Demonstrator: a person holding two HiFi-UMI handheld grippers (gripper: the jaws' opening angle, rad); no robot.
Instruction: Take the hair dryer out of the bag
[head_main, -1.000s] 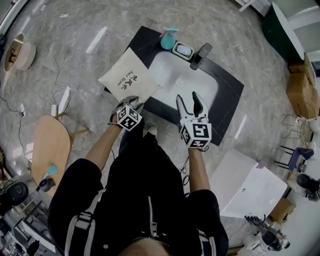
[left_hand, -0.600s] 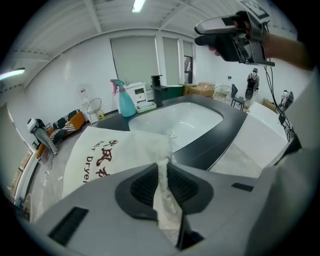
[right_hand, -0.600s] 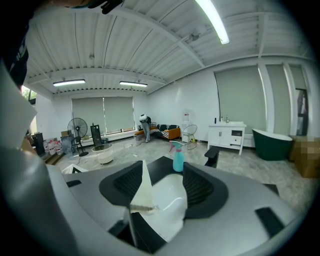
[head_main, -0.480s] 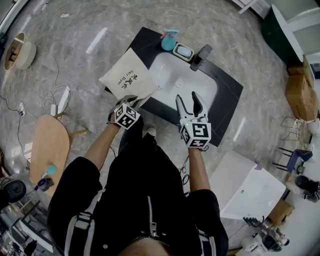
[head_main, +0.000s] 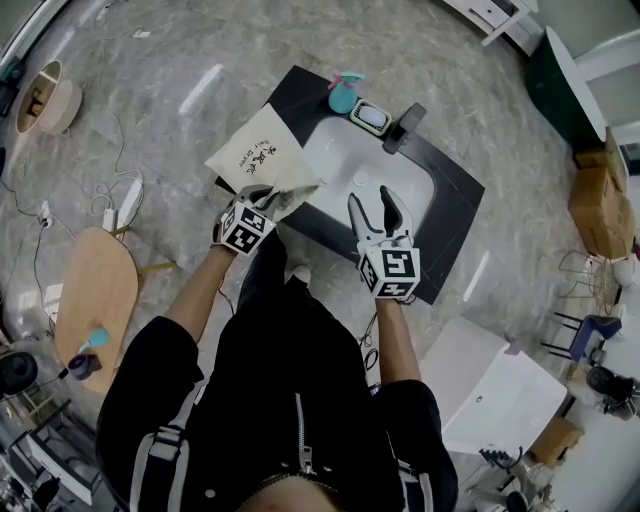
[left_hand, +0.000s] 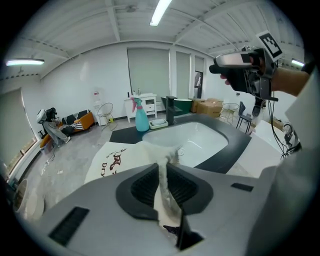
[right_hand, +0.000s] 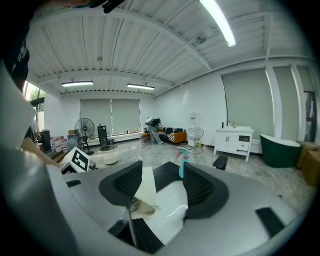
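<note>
A cream cloth bag (head_main: 256, 158) with dark print lies on the left end of the black counter (head_main: 455, 190). No hair dryer shows outside it. My left gripper (head_main: 270, 196) is at the bag's near edge, and its jaws have just been closing. A fold of the bag's cloth (left_hand: 165, 170) is pinched between the pads and lifted off the counter. My right gripper (head_main: 374, 202) hovers open over the near side of the white basin (head_main: 372, 160), nothing between its fingers. In the right gripper view, the bag (right_hand: 144, 186) lies beyond the left jaw.
A teal spray bottle (head_main: 340, 94), a soap dish (head_main: 369, 118) and a black faucet (head_main: 403, 124) stand at the counter's far edge. A wooden stool (head_main: 95, 290) is at the left. A white box (head_main: 490, 385) sits on the floor at the right. Cables lie on the floor at left.
The left gripper's jaws went from open to shut on the bag's near edge, and the gripper rose, pulling that edge up. The right gripper stayed where it was, open.
</note>
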